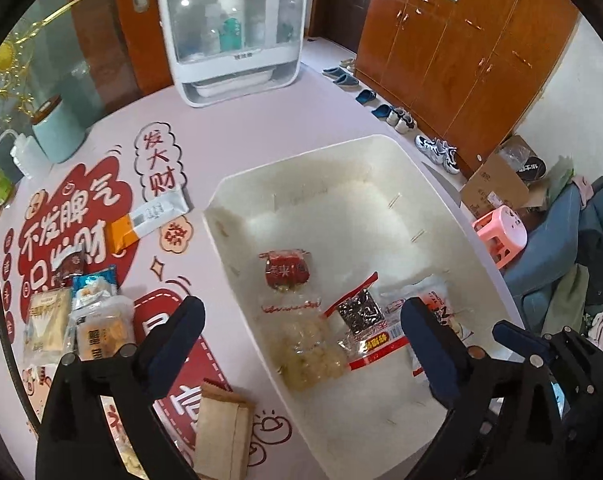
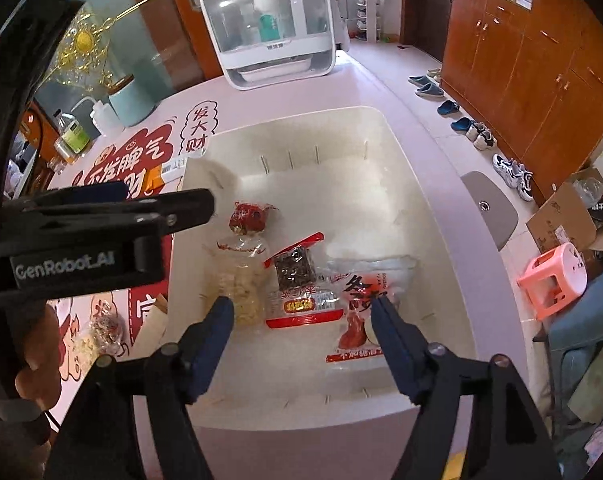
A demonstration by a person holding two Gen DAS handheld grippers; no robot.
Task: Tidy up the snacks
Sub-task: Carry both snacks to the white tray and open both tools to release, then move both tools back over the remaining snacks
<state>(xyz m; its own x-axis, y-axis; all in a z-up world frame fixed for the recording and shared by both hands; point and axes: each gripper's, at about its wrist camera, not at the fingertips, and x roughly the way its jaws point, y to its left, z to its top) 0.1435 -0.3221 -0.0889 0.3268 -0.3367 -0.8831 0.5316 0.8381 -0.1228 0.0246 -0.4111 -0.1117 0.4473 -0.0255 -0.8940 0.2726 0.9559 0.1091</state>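
A white bin (image 1: pixel 301 152) (image 2: pixel 285 120) stands on the pink table. Inside lie a small red packet (image 1: pixel 287 270) (image 2: pixel 250 216), a clear bag of pale pieces (image 1: pixel 307 344) (image 2: pixel 241 280), a dark snack in a red-edged packet (image 1: pixel 361 320) (image 2: pixel 297 280) and a red-and-white packet (image 1: pixel 437 312) (image 2: pixel 361 320). My left gripper (image 1: pixel 301 312) hangs wide open above the clear bag, its left finger outside the bin wall. My right gripper (image 2: pixel 301 305) is open over the dark snack packet, holding nothing. Left of the bin lie an orange-white packet (image 1: pixel 149 220), biscuit packs (image 1: pixel 101 332) and a brown paper packet (image 1: pixel 225 432).
A white cabinet with bottles (image 1: pixel 233 32) stands at the table's far edge, a teal canister (image 1: pixel 57 132) at far left. The table ends just right of the bin; beyond it are a pink stool (image 1: pixel 501 236), cardboard boxes, shoes and wooden cupboards. A hand (image 2: pixel 37 360) holds the left gripper.
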